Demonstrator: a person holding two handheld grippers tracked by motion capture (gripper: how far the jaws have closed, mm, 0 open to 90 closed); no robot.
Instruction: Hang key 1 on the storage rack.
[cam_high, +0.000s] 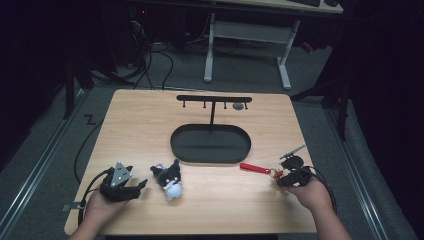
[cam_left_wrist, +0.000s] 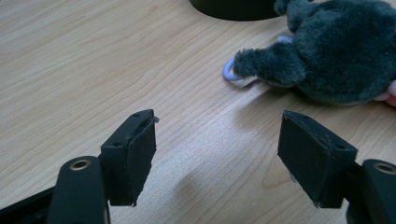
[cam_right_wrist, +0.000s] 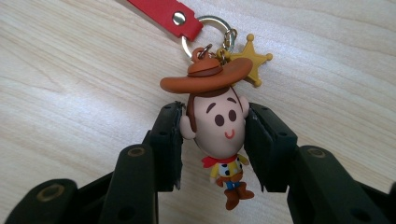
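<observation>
A cowboy figure keychain (cam_right_wrist: 218, 126) with a brown hat, a gold star and a red strap (cam_right_wrist: 163, 14) lies on the wooden table. My right gripper (cam_right_wrist: 214, 140) is shut on the figure's head, one pad on each side. In the high view the right gripper (cam_high: 286, 176) sits at the table's right front, with the red strap (cam_high: 254, 167) stretching left from it. A dark grey plush toy (cam_high: 169, 181) lies at the front left of centre. My left gripper (cam_high: 134, 186) rests just left of the plush, open and apart from it. The plush (cam_left_wrist: 327, 56) has a pale loop (cam_left_wrist: 229, 73).
A black stand with an oval base (cam_high: 210, 144) and a hook bar (cam_high: 214, 99) stands mid-table; a small grey thing (cam_high: 238, 106) hangs from one hook. A grey desk frame (cam_high: 248, 35) stands on the floor beyond the table's far edge.
</observation>
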